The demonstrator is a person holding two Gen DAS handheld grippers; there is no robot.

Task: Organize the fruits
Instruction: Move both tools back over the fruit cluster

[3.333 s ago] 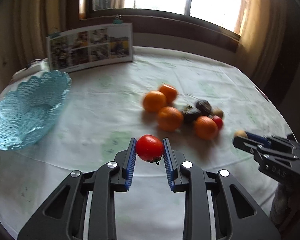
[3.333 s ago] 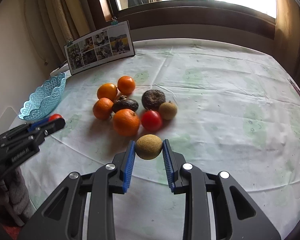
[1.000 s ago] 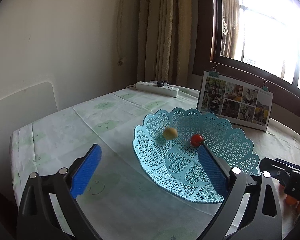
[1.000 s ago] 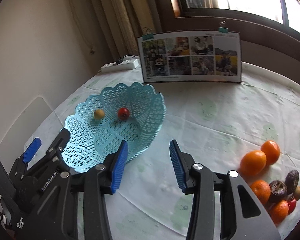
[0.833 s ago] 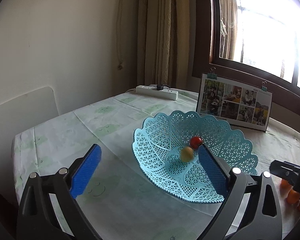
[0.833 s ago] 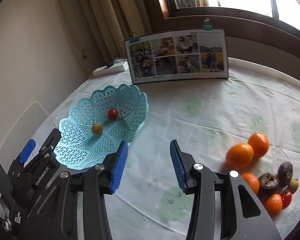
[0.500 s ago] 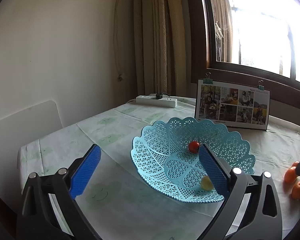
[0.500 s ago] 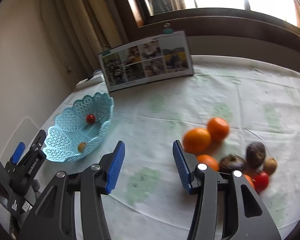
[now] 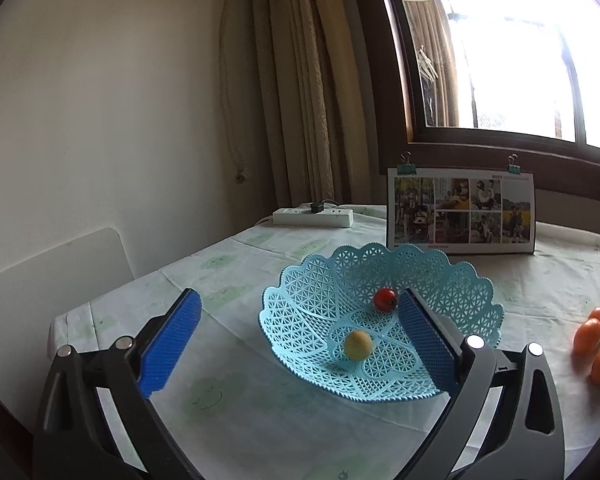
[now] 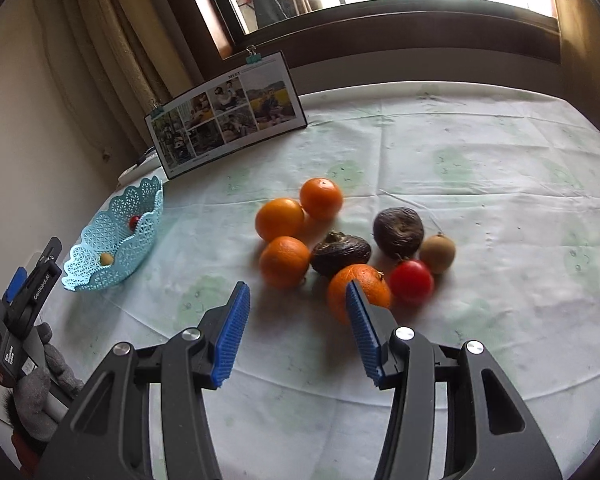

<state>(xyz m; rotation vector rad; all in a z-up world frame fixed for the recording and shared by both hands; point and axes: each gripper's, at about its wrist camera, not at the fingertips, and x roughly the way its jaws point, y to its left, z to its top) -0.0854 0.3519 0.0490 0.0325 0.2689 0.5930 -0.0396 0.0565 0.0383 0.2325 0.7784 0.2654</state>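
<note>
Fingers (image 9: 168,344) of left gripper (image 9: 300,340) and right gripper (image 10: 296,328): spread wide, empty; basket (image 9: 312,300), frame centre, holds tomato (image 9: 385,299) and yellow fruit (image 9: 358,345).

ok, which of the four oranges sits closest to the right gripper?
The front orange, partly hidden behind the right gripper's right finger, beside the red tomato. The other three lie farther back.

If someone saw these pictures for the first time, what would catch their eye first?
Probably the cluster of fruit on the tablecloth just beyond the open right gripper, above all the bright oranges. Next, the lacy blue basket before the open left gripper, holding a red tomato and a yellowish fruit.
</note>
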